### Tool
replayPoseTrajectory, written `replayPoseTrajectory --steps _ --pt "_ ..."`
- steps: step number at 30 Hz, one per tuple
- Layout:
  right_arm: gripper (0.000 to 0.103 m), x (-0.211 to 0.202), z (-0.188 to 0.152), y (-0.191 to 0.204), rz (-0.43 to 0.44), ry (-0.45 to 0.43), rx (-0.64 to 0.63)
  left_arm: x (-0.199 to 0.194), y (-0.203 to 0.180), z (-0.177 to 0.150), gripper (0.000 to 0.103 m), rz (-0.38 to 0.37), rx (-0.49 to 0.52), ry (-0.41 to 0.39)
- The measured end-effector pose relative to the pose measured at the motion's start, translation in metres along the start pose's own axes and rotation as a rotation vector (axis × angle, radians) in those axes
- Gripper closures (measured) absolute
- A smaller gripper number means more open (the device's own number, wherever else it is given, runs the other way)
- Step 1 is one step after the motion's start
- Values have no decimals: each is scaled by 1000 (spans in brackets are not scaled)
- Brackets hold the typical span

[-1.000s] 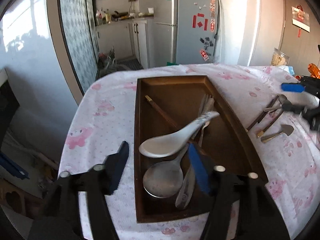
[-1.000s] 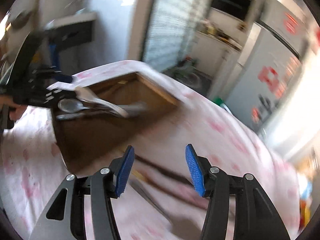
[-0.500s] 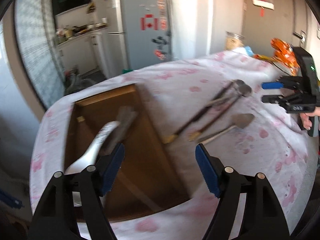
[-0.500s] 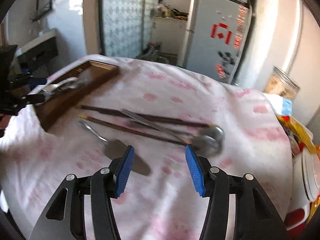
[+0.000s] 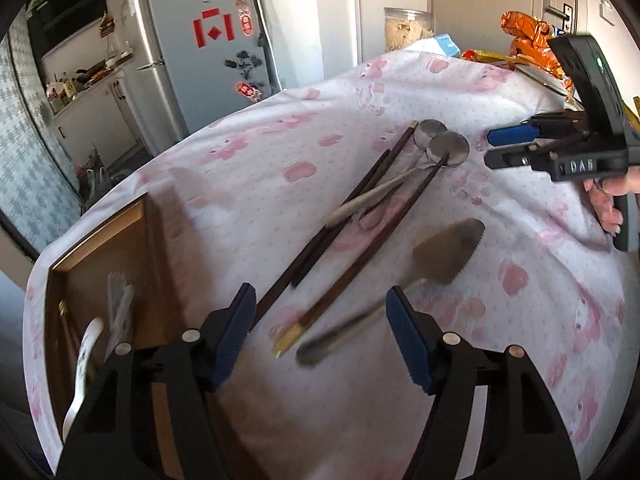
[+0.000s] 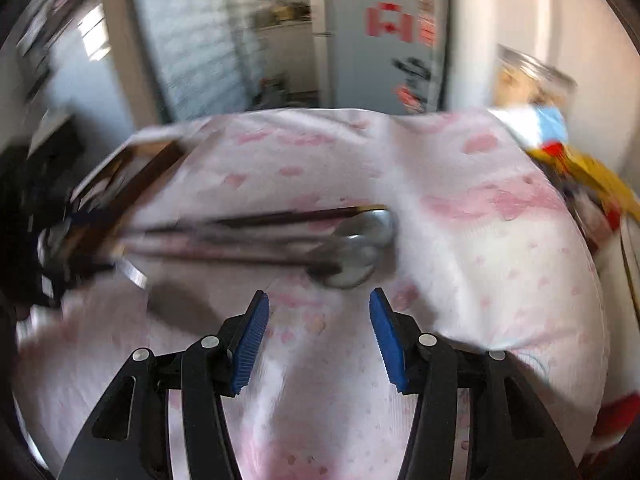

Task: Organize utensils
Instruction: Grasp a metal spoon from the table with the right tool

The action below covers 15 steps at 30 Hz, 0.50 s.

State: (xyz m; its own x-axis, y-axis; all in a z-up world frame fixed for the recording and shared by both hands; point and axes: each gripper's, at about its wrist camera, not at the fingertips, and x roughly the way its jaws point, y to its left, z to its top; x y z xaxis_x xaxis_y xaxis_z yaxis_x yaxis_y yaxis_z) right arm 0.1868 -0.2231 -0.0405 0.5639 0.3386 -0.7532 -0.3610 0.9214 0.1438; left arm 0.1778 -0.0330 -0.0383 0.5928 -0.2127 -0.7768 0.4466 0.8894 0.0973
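Several utensils lie on the pink-patterned cloth: dark chopsticks (image 5: 352, 200), one gold-tipped chopstick (image 5: 360, 264), two round metal spoons (image 5: 448, 148), a pale-handled utensil (image 5: 372, 196) and a cake server (image 5: 448, 256). At the left, a wooden tray (image 5: 100, 240) holds a white ceramic spoon (image 5: 86, 356) and metal handles (image 5: 118, 304). My left gripper (image 5: 320, 320) hovers over the gold tip and the server's handle; its jaws are closing, and the pads press on nothing. My right gripper (image 6: 319, 320) (image 5: 508, 146) is open and empty, just short of the blurred spoons (image 6: 360, 256) and chopsticks (image 6: 280, 216).
A hand (image 5: 608, 204) holds the right gripper at the table's right side. Orange snack packets (image 5: 528, 36) and a glass jar (image 5: 408, 28) stand at the far right corner. A fridge (image 5: 208, 52) is behind the table. The tray (image 6: 132, 176) looks blurred in the right wrist view.
My left gripper has swung right, from over the tray to over the loose utensils. My right gripper has moved in closer to the spoon bowls, and its view has rolled.
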Motion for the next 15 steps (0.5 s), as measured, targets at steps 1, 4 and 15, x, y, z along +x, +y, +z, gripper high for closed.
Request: replayPoseTrajectory --steps 1,4,15 --pt "51 3 3 -1 -4 4 25 3 -1 3 31 -2 1 2" --pt "54 13 7 -4 -34 20 92 9 -5 9 31 -15 1 -3" --pt "94 31 14 -16 5 9 241 9 -16 21 31 -23 36 -34"
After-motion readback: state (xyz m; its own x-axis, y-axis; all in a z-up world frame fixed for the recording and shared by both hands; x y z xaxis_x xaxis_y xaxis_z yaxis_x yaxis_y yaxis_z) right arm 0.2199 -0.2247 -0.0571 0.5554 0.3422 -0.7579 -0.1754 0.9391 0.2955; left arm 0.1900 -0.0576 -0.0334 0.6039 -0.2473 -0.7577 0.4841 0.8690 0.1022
